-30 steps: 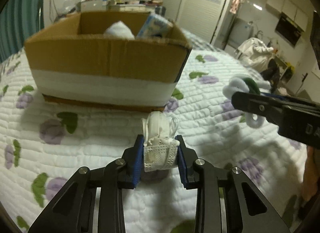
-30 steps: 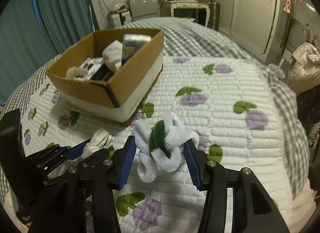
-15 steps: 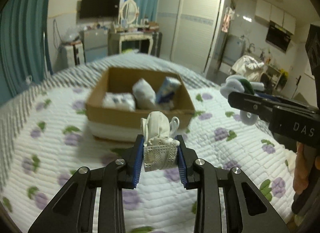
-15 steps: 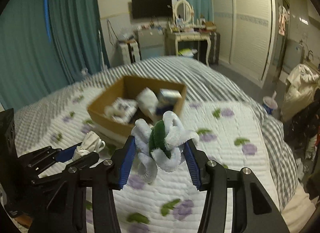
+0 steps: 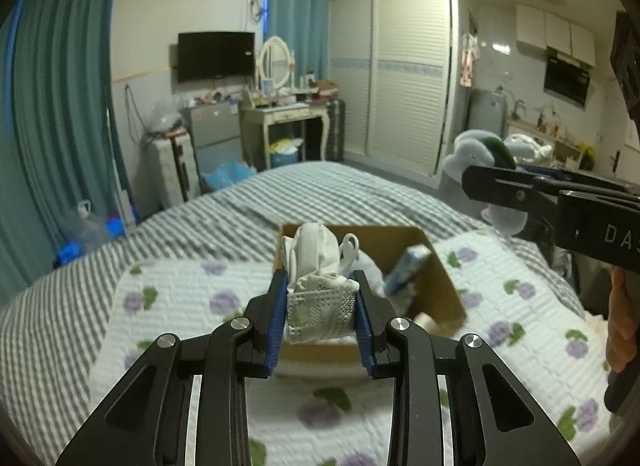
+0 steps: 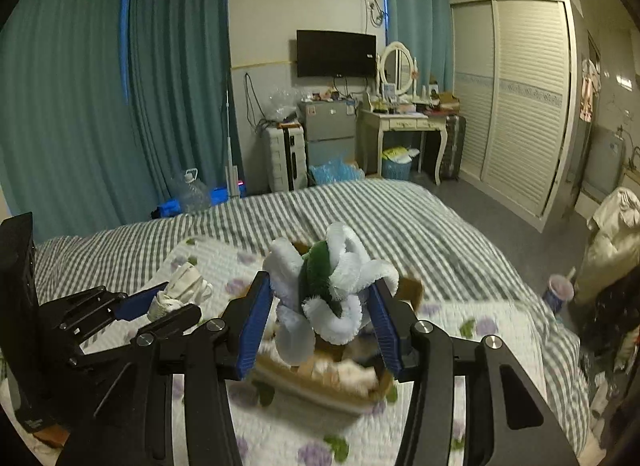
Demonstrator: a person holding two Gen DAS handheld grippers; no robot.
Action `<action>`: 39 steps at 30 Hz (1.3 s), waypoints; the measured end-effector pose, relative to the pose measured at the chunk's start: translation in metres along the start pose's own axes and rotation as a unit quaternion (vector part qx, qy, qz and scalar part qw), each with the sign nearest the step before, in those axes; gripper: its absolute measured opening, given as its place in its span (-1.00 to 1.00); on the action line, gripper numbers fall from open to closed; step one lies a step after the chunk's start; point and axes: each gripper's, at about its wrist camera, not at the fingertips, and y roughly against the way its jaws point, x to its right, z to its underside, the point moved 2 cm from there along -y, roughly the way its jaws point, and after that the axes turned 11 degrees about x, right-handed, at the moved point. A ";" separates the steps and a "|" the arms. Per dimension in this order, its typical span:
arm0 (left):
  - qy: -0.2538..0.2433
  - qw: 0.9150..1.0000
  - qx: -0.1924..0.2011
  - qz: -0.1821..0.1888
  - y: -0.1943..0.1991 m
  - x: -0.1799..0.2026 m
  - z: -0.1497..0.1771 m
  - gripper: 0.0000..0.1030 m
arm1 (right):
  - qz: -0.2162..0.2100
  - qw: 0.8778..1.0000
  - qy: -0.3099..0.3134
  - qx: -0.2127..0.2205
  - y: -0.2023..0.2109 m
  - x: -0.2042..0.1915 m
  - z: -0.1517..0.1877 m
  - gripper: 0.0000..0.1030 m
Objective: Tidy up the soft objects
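Observation:
My left gripper [image 5: 321, 316] is shut on a crumpled white face mask [image 5: 318, 278] and holds it in the air above the near side of an open cardboard box [image 5: 444, 286] on the bed. My right gripper [image 6: 318, 322] is shut on a fluffy white and green soft toy [image 6: 332, 286], held high over the same box [image 6: 320, 382]. The right gripper with the toy [image 5: 478, 153] shows at the right of the left wrist view. The left gripper with the mask [image 6: 180, 292] shows at the left of the right wrist view. The box holds several soft items, partly hidden.
The box stands on a white quilt with purple flowers [image 5: 192, 298] over a grey striped bedspread [image 6: 400, 217]. Behind the bed are teal curtains [image 6: 80, 105], a suitcase [image 6: 286, 157], a dressing table [image 6: 404, 121] and a white wardrobe [image 6: 520, 97].
Both grippers have risen well above the bed with their loads. The box now lies lower and farther below them, and more of the room shows.

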 end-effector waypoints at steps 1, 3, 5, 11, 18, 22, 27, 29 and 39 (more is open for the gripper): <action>-0.004 1.000 0.000 -0.001 -0.011 -0.001 -0.002 -0.42 | -0.001 1.000 0.001 0.002 -0.009 0.000 -0.003 -0.06; -0.007 1.000 -0.002 -0.001 -0.029 -0.003 -0.003 -0.42 | -0.001 1.000 -0.001 0.000 -0.026 0.003 -0.005 -0.06; -0.009 1.000 -0.005 -0.001 -0.044 -0.003 -0.002 -0.42 | 0.002 1.000 -0.002 -0.007 -0.048 0.008 -0.002 -0.06; -0.010 1.000 -0.027 0.007 -0.098 0.000 0.009 -0.42 | 0.010 0.999 -0.017 -0.037 -0.106 0.033 0.020 -0.06; -0.021 0.998 -0.054 0.000 -0.134 0.005 0.033 -0.42 | 0.013 0.996 -0.029 -0.080 -0.146 0.064 0.055 -0.06; -0.017 0.998 -0.055 -0.001 -0.133 0.008 0.036 -0.38 | 0.004 0.995 -0.046 -0.092 -0.152 0.076 0.067 -0.01; -0.026 0.998 -0.053 -0.014 -0.122 0.015 0.030 0.44 | 0.022 0.995 -0.059 -0.079 -0.140 0.079 0.062 0.33; -0.035 0.999 -0.034 -0.023 -0.108 0.017 0.022 0.66 | 0.025 0.995 -0.064 -0.070 -0.127 0.078 0.053 0.34; -0.045 0.996 0.070 -0.035 0.022 0.015 -0.061 0.67 | 0.053 0.998 -0.041 0.011 -0.004 0.043 -0.023 0.38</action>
